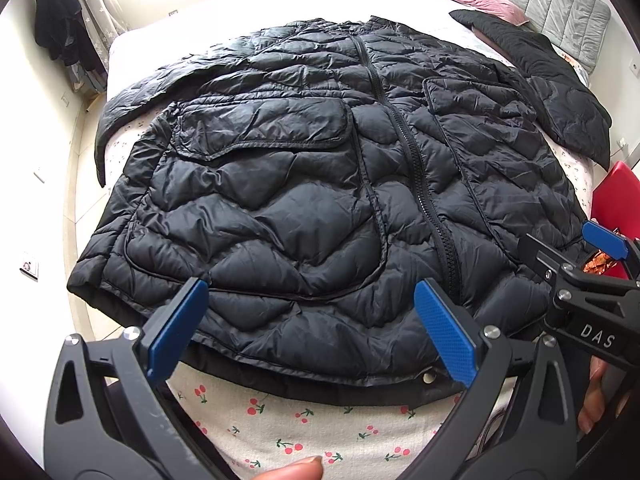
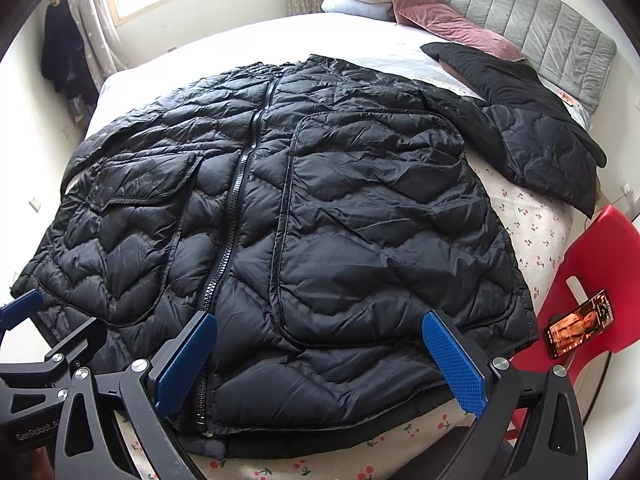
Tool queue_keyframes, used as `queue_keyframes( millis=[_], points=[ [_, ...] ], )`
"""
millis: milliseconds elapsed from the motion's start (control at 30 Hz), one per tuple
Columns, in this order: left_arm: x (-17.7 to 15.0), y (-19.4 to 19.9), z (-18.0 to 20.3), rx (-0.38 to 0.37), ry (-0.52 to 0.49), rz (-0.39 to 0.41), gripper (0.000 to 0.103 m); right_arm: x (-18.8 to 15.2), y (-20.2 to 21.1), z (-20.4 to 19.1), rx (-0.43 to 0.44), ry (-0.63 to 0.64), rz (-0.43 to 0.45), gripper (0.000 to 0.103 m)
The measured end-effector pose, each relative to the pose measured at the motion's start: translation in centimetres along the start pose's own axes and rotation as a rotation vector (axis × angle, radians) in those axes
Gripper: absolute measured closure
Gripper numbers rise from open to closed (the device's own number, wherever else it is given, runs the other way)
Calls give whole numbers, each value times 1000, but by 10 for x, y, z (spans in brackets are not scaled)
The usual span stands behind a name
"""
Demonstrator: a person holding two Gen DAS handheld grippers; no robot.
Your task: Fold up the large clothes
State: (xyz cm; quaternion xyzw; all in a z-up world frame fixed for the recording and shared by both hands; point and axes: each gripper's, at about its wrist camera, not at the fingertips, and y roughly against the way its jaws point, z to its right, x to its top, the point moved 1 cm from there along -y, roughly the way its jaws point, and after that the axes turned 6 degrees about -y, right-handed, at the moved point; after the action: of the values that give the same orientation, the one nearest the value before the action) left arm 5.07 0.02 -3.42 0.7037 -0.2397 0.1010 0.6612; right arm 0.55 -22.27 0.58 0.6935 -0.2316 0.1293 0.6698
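The black quilted jacket point(image 1: 304, 184) lies flat and front-up on the bed point(image 1: 320, 420), zipped, its hem at the near edge by my tools and its collar pointing away toward the grey headboard point(image 2: 540, 20) — so its long axis runs from me to the far side. Both sleeves spread outward; the one on my right reaches toward the pink pillow point(image 2: 440, 16). A flap pocket point(image 1: 260, 128) sits on the chest on my left.

On my right gripper point(image 2: 324, 364) I read "DAS" in the left wrist view, and on my left gripper point(image 1: 312, 332) "GenRobot" in the right wrist view, the rest cut off. Both hover just over the hem, blue pads spread wide, holding nothing.

A phone point(image 2: 580, 324) with a lit screen lies on the red chair point(image 2: 592, 264) beside the bed; its writing is too small to read. The sheet carries a cherry print.
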Motion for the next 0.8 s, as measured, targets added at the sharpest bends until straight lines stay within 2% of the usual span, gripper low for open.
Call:
queue_keyframes(
  millis=[533,633,733,800],
  points=[
    [-3,-4,-2,4,-1,-9,1,0,0,0,-5,2,-3,0],
    [-2,-5,-2,27,-7,-8,1,1,-1,1,-7,-2,-5,0],
    [2,-12,0,56,-29,-39,1,3,-2,2,-14,-3,-7,0],
    [4,-14,2,15,-57,-34,1,4,-3,3,-19,-2,-2,0]
  ],
)
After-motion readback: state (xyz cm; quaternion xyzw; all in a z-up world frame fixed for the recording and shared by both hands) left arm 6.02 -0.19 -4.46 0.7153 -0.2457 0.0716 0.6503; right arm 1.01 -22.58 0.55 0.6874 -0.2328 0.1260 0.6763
